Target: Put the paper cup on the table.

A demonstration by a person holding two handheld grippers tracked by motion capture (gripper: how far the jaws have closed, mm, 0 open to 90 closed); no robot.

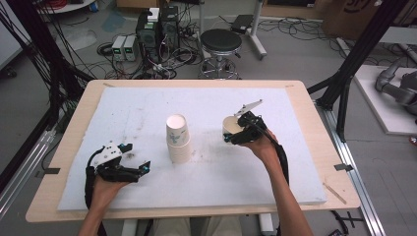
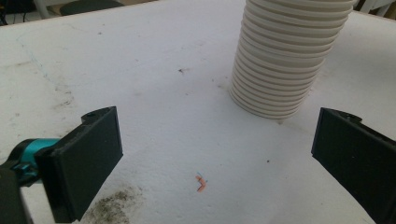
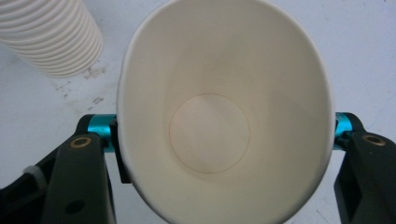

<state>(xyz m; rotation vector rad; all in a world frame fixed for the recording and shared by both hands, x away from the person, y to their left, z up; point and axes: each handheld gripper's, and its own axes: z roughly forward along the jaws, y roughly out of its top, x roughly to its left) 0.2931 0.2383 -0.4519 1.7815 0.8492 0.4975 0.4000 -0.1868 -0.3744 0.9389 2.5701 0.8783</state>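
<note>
A stack of white paper cups (image 1: 178, 138) stands upside down in the middle of the white foam mat (image 1: 147, 105). Right of it, my right gripper (image 1: 231, 135) is shut on a single paper cup (image 1: 231, 126), mouth up. In the right gripper view that single paper cup (image 3: 219, 116) is squeezed oval between the jaws, empty inside, with the stack of cups (image 3: 51, 37) at the upper left. My left gripper (image 1: 135, 156) rests open at the mat's front left. The left gripper view has its jaws wide apart over bare mat, the stack (image 2: 285, 56) ahead to the right.
The mat lies on a wooden table (image 1: 74, 132). A dirty smudge (image 2: 109, 207) and a small orange mark (image 2: 201, 184) are on the mat by the left gripper. Beyond the table stand a black stool (image 1: 221, 46) and electronics with cables (image 1: 147, 34) on the floor.
</note>
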